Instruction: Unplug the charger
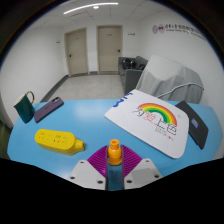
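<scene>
- The hand-held gripper is clamped on an orange charger; both purple pads press its sides
- The charger is held above the blue tabletop, apart from the yellow power strip lying left of the fingers
- A rainbow-printed white board lies beyond, to the right

At right we see a white board with a rainbow print, a dark pad beside it. Upper left, a teal mug and a dark purple case.
</scene>
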### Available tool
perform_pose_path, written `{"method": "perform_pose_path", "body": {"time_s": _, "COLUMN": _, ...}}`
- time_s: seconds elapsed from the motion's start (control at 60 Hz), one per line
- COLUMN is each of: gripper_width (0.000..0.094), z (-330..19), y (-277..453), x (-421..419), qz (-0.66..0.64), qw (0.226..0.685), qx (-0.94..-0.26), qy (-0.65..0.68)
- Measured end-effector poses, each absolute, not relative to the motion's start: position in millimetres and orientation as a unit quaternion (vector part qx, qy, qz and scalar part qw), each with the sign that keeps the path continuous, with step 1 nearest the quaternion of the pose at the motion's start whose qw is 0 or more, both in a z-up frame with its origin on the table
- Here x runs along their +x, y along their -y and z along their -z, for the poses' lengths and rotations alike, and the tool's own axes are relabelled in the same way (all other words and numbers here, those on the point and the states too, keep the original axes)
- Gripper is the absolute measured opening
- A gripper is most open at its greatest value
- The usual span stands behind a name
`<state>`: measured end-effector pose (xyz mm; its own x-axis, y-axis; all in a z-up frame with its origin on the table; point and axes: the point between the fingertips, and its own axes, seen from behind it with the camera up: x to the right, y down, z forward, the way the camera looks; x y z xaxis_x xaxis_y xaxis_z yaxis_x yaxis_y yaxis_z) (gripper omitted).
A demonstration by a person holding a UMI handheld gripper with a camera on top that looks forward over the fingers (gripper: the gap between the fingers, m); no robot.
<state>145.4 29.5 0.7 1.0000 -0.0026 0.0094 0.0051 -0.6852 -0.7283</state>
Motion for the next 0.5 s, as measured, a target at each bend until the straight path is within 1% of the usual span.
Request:
{"method": "perform_pose_path", "body": {"time_s": 0.067, "gripper_width": 0.0212, "z": -0.1, "y": -32.3, "x": 144.0, "qz": 0.006, "qw": 0.397, "qx": -0.918, "qy": 0.001}}
{"method": "perform_pose_path", "body": {"time_s": 0.1, "gripper_width": 0.0257, "z": 1.5, "y": -31.1, "x": 142.9, "qz": 0.003, "qw": 0.393, "qx": -0.919, "qy": -0.002}}
{"method": "perform_pose_path", "body": {"time_s": 0.117, "gripper_width": 0.0314, "z": 1.6, "y": -30.7, "x": 142.5, "qz": 0.001, "qw": 0.392, "qx": -0.920, "qy": -0.006}}
{"method": "perform_pose_path", "body": {"time_s": 0.133, "gripper_width": 0.0393, "z": 0.9, "y": -30.6, "x": 142.3, "qz": -0.001, "qw": 0.393, "qx": -0.919, "qy": -0.012}}
{"method": "perform_pose_path", "body": {"time_s": 0.15, "gripper_width": 0.0539, "z": -0.6, "y": -30.7, "x": 142.1, "qz": -0.003, "qw": 0.395, "qx": -0.918, "qy": -0.017}}
{"method": "perform_pose_path", "body": {"time_s": 0.167, "gripper_width": 0.0594, "z": -2.5, "y": -30.6, "x": 141.9, "qz": -0.004, "qw": 0.398, "qx": -0.917, "qy": -0.021}}
{"method": "perform_pose_path", "body": {"time_s": 0.183, "gripper_width": 0.0699, "z": -3.1, "y": -30.8, "x": 141.9, "qz": -0.005, "qw": 0.401, "qx": -0.916, "qy": -0.023}}
{"method": "perform_pose_path", "body": {"time_s": 0.2, "gripper_width": 0.0785, "z": -6.7, "y": -29.4, "x": 140.5, "qz": -0.006, "qw": 0.404, "qx": -0.915, "qy": -0.023}}
{"method": "perform_pose_path", "body": {"time_s": 0.217, "gripper_width": 0.0823, "z": -8.4, "y": -28.8, "x": 140.5, "qz": -0.006, "qw": 0.406, "qx": -0.914, "qy": -0.024}}
{"method": "perform_pose_path", "body": {"time_s": 0.233, "gripper_width": 0.0827, "z": -10.9, "y": -27.1, "x": 140.9, "qz": -0.004, "qw": 0.407, "qx": -0.913, "qy": -0.025}}
{"method": "perform_pose_path", "body": {"time_s": 0.25, "gripper_width": 0.0853, "z": -14.3, "y": -24.3, "x": 140.6, "qz": -0.001, "qw": 0.407, "qx": -0.913, "qy": -0.025}}
{"method": "perform_pose_path", "body": {"time_s": 0.35, "gripper_width": 0.0829, "z": -34.1, "y": -6.6, "x": 138.8, "qz": 0.020, "qw": 0.418, "qx": -0.908, "qy": -0.036}}
{"method": "perform_pose_path", "body": {"time_s": 0.5, "gripper_width": 0.0833, "z": -65.2, "y": 36.0, "x": 116.3, "qz": 0.027, "qw": 0.431, "qx": -0.901, "qy": -0.046}}
